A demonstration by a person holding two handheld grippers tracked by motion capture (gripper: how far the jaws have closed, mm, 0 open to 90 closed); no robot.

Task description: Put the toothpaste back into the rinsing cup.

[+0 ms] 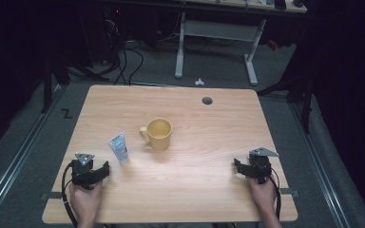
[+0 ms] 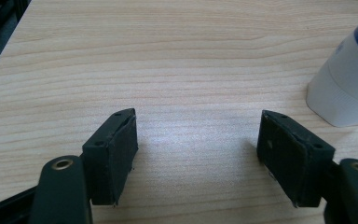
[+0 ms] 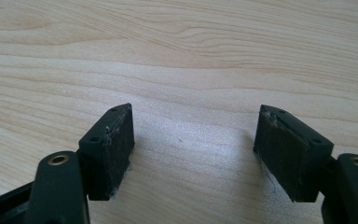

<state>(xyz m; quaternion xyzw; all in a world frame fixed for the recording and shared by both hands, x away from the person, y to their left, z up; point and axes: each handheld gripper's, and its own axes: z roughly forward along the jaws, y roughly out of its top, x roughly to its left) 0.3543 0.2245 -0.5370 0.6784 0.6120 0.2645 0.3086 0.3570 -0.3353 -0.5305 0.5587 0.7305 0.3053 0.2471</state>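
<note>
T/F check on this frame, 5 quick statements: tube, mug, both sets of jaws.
1. The white tube stands on its cap on the table. True.
2. The yellow mug lies on its side. False: it stands upright, its mouth facing up.
3. The left gripper has its jaws closed on the tube. False: the jaws stand open over bare wood, with the tube off to one side in the left gripper view.
4. The right gripper is open with nothing between its jaws. True.
5. The tube stands inside the mug. False: it stands on the table beside the mug, on the mug's handle side, apart from it.
</note>
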